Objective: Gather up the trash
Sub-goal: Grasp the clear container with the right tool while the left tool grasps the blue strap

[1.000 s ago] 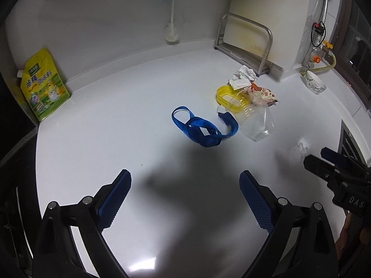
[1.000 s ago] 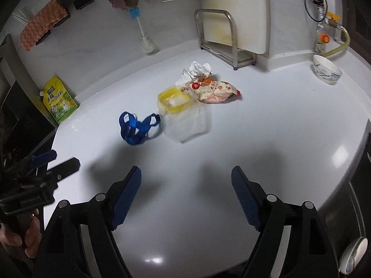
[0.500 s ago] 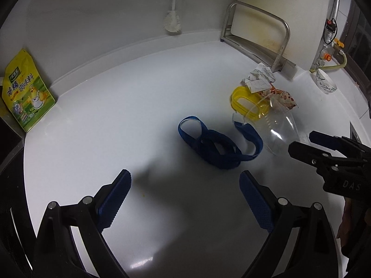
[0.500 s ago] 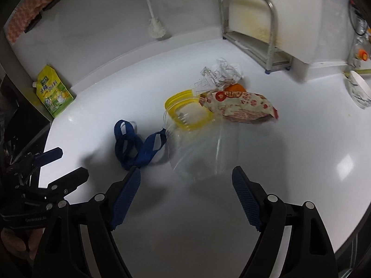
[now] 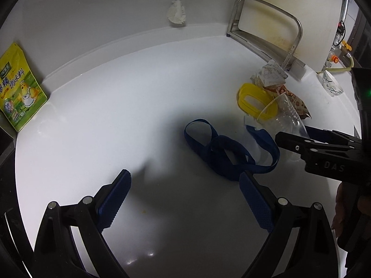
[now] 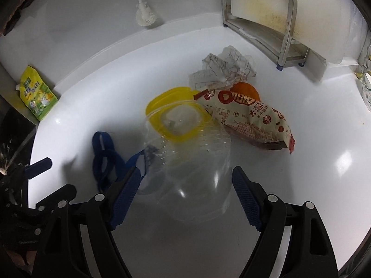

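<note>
A heap of trash lies on the white counter (image 6: 324,173): a clear plastic tub (image 6: 192,164) with a yellow rim (image 6: 178,113), a red-and-cream snack wrapper (image 6: 252,120), an orange (image 6: 245,90), crumpled paper (image 6: 227,69) and a blue strap (image 5: 222,148). My right gripper (image 6: 185,178) is open with its fingers on either side of the tub's near end, pads apart from it. My left gripper (image 5: 185,185) is open just short of the blue strap (image 6: 104,159), nothing between its fingers. The right gripper (image 5: 301,139) shows at the right edge of the left wrist view.
A yellow-green seasoning pouch (image 5: 16,88) leans at the far left wall. A white brush (image 6: 145,11) stands at the back. A metal rack (image 6: 285,18) holding a white cutting board sits at the back right, with a glass cup (image 5: 331,85) beyond it.
Both grippers have moved forward toward the heap. The right one now straddles the clear tub; the left one has closed in on the blue strap. Both stay open.
</note>
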`<state>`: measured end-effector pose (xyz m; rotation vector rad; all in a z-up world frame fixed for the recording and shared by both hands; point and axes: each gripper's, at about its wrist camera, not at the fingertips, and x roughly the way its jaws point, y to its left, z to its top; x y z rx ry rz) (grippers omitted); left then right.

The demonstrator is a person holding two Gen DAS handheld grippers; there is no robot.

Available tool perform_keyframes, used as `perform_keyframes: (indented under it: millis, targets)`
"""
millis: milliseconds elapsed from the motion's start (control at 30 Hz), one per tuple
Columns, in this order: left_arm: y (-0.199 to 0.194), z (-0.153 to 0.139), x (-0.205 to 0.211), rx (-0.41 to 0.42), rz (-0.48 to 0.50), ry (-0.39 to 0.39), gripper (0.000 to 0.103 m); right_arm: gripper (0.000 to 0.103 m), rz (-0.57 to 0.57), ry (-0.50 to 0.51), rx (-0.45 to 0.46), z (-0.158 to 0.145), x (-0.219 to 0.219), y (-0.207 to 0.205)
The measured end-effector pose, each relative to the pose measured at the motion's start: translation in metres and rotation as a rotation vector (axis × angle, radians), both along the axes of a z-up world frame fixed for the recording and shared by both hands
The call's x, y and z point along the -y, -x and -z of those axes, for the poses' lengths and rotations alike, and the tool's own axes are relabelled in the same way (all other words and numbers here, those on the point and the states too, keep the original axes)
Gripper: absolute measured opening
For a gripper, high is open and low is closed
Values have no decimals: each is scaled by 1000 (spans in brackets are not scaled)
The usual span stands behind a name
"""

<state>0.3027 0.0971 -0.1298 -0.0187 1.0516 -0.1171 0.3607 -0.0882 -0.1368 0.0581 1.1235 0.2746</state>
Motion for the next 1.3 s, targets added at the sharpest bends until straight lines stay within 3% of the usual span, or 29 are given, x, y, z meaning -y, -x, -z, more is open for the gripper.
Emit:
perform_keyframes:
  millis: [500, 1100, 1300]
  targets:
    - [-2, 5, 7, -4, -4, 12, 93, 69, 45, 14, 58, -2, 5, 4]
    - [-19, 24, 49, 25, 66, -6, 92, 69, 236, -5, 98, -25, 57, 76]
    - [-22, 33, 56, 27, 75, -56, 64, 69, 276, -24, 103, -32, 59, 103]
